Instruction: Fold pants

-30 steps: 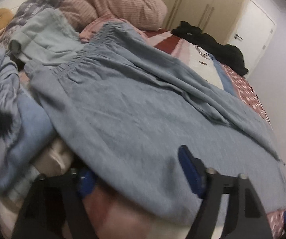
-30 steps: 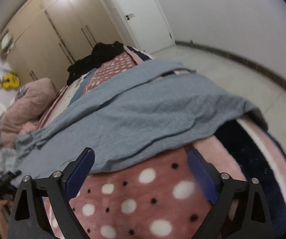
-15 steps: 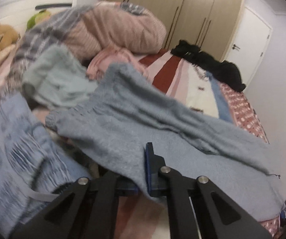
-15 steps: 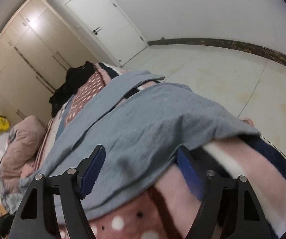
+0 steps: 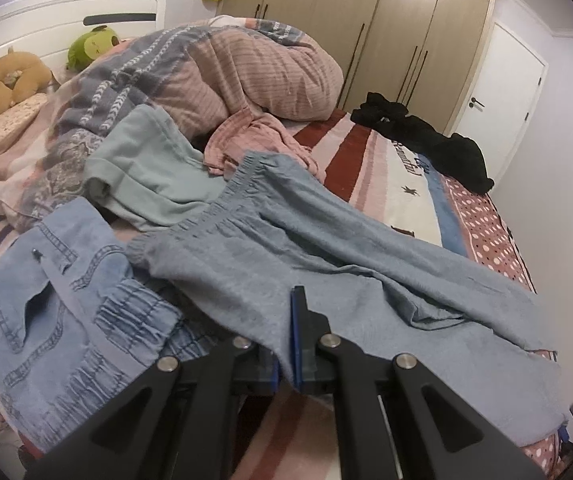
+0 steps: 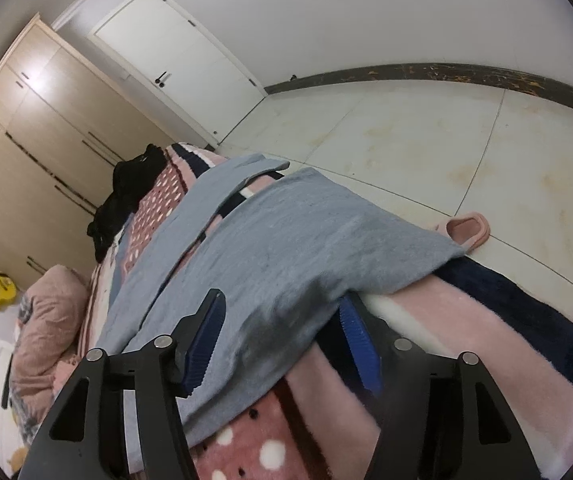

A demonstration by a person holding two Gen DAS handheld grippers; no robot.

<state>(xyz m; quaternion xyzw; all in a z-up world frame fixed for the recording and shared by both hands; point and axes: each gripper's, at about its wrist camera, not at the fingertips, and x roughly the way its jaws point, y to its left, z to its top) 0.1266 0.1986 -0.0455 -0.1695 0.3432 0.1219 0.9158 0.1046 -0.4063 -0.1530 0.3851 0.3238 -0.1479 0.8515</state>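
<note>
Grey pants (image 5: 326, 264) lie spread along the near edge of the bed (image 5: 386, 184), long axis parallel to that edge: waistband toward the headboard end, legs running toward the foot end.

Left claw (image 5: 285, 354): closed down narrow, pinching the near side edge of the pants in the hip/seat area, just below the waistband. Cloth visibly sandwiched between the blue pads.

Right claw (image 6: 282, 344): wide apart, straddling the near hem edge of the pants (image 6: 286, 248) at the leg end, by the foot corner of the bed. One pad sits on top of the fabric, the other under the overhanging edge; not clamped yet.

Judgement: each claw is at its own end of the same near edge. Right needs to close on the leg edge, then both carry that edge across the short axis onto the far leg for the lengthwise fold.

Risk: jeans (image 5: 66, 312) touch the waistband corner, could drag.
</note>
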